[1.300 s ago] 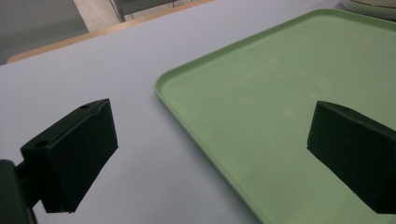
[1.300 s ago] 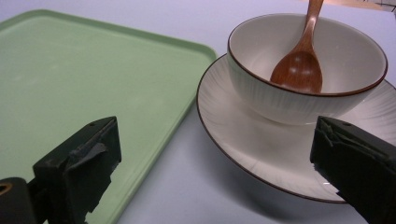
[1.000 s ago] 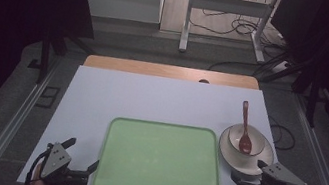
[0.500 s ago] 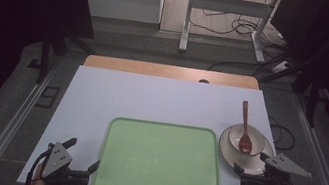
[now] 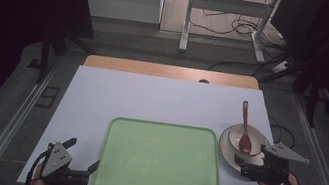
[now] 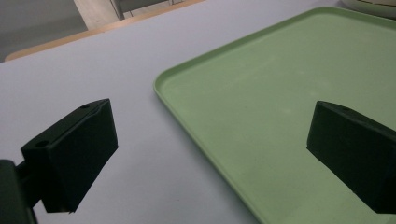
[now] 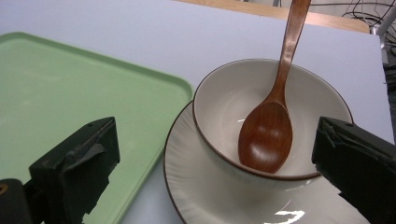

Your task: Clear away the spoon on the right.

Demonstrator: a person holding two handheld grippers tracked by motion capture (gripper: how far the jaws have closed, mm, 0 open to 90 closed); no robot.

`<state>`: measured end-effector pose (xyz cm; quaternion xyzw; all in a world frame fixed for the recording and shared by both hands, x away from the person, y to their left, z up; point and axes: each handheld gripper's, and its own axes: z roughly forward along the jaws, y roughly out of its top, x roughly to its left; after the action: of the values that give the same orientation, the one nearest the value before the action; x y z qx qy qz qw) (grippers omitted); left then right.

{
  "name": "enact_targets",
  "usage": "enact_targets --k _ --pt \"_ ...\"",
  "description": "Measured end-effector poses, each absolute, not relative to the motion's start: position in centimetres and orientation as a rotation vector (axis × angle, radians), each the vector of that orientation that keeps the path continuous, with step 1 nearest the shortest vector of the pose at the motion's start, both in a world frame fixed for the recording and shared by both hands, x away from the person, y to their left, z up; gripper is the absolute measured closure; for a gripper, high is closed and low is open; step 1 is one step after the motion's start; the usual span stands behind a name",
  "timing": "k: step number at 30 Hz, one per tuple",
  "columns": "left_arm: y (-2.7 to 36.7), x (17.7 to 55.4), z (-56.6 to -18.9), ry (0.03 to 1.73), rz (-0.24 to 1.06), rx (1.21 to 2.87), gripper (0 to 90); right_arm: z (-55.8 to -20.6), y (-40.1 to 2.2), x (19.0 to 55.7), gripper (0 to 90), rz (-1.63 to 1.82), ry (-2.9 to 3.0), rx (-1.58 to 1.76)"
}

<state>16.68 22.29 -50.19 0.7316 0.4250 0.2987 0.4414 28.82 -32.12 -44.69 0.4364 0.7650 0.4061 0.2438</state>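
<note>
A white table (image 5: 151, 100) fills the middle of the high view. On its near half lies a large, empty pale green tray (image 5: 161, 160), flat with a low raised rim; it looks like light, stiff plastic, best lifted by two opposite edges.

Just right of the tray, touching or nearly touching its corner, sits a cream plate (image 7: 205, 196) with a dark rim line. A matching cream bowl (image 7: 224, 98) stands on it. Both look glazed ceramic: fairly heavy, rigid, slippery and breakable, so the plate's rim seems the safest place to grip.

A reddish-brown wooden spoon (image 7: 271, 126) rests in the bowl, handle leaning over the far rim. It would be light, and could slide if the bowl tilts.

The right hand-held gripper (image 7: 219, 172) has jaws wide apart, straddling the bowl and plate. The left hand-held gripper (image 6: 210, 154) also has jaws apart, straddling the tray's near left edge.

No brand, label or writing can be read.
</note>
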Motion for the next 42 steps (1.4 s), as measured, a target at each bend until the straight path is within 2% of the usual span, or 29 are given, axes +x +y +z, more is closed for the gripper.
enact_targets --k 36,42 --pt "22.3 16.7 -50.1 1.056 0.743 1.825 1.8 -42.7 -30.3 34.8 0.0 0.959 2.096 1.301" --pt "22.3 16.7 -50.1 1.056 0.746 1.827 1.8 -42.5 -30.1 36.0 6.6 0.919 2.094 1.312"
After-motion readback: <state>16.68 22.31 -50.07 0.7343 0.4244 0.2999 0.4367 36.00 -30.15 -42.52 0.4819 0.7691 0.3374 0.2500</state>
